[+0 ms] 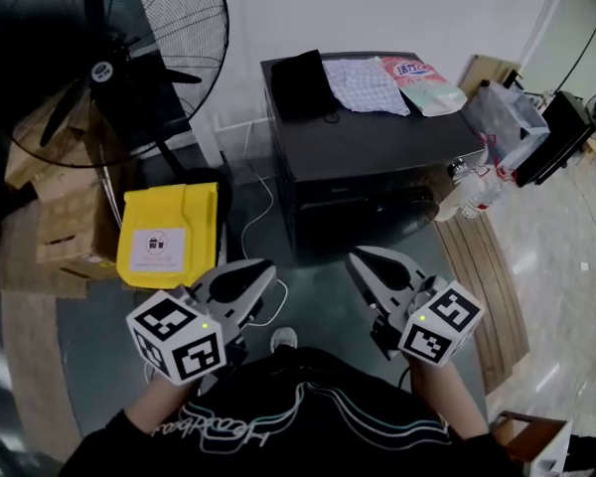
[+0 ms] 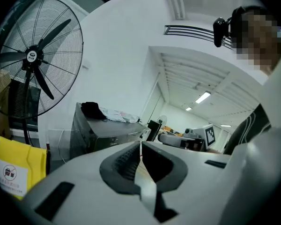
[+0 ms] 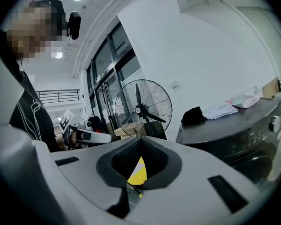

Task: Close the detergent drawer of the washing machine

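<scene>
The dark grey washing machine (image 1: 377,147) stands ahead of me, its front (image 1: 363,207) in shadow; I cannot make out the detergent drawer there. It also shows in the left gripper view as the washing machine (image 2: 96,134) and in the right gripper view as the washing machine (image 3: 234,137). My left gripper (image 1: 267,265) is held low near my body, well short of the machine, jaws shut and empty. The right gripper (image 1: 356,257) hangs beside it, also shut on nothing. The left gripper (image 2: 140,145) and right gripper (image 3: 141,139) both show their tips meeting.
On the machine's top lie a black cloth (image 1: 303,85), a checked cloth (image 1: 366,84) and a pink-green pack (image 1: 424,84). A big standing fan (image 1: 109,68), cardboard boxes (image 1: 65,227) and a yellow bag (image 1: 169,235) are at left. Plastic bags (image 1: 507,117) and a wooden pallet (image 1: 487,276) are at right.
</scene>
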A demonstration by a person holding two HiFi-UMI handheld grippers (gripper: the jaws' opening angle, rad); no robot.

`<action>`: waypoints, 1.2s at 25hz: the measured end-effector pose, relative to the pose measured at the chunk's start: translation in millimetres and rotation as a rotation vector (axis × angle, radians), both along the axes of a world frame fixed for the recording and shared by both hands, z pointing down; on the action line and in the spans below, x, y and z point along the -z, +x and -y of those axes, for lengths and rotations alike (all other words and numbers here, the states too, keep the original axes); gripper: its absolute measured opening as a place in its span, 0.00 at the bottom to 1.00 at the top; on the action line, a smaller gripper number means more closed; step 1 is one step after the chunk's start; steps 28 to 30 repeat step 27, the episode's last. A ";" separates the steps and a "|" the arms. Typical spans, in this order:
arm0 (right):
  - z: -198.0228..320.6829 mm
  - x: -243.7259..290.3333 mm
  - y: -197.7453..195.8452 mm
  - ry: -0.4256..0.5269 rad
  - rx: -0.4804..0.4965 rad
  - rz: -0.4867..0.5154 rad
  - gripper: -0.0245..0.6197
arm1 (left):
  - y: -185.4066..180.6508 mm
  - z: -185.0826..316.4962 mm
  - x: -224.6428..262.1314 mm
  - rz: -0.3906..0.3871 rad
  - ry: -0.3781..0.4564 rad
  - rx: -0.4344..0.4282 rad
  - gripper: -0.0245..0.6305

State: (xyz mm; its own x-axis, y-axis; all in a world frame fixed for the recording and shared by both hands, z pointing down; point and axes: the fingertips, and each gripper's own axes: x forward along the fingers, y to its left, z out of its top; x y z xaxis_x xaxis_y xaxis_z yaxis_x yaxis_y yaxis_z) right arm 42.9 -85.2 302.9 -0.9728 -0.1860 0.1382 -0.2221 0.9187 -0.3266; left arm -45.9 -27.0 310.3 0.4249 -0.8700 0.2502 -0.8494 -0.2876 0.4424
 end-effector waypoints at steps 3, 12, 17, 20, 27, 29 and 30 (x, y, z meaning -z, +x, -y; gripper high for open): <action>-17.1 9.9 12.6 0.028 0.001 0.007 0.08 | 14.5 -14.8 10.9 0.013 0.026 0.000 0.09; -52.5 21.2 48.2 0.036 0.005 0.041 0.08 | 54.0 -51.3 25.6 0.038 0.060 0.009 0.09; -68.6 25.5 63.2 0.047 0.010 0.058 0.08 | 70.2 -68.3 28.7 0.058 0.069 0.015 0.09; -74.9 28.5 71.6 0.054 0.008 0.066 0.08 | 76.8 -75.4 30.4 0.067 0.073 0.020 0.09; -86.5 37.6 88.5 0.063 0.002 0.078 0.08 | 92.3 -88.5 38.6 0.083 0.082 0.019 0.09; -86.5 37.6 88.5 0.063 0.002 0.078 0.08 | 92.3 -88.5 38.6 0.083 0.082 0.019 0.09; -86.5 37.6 88.5 0.063 0.002 0.078 0.08 | 92.3 -88.5 38.6 0.083 0.082 0.019 0.09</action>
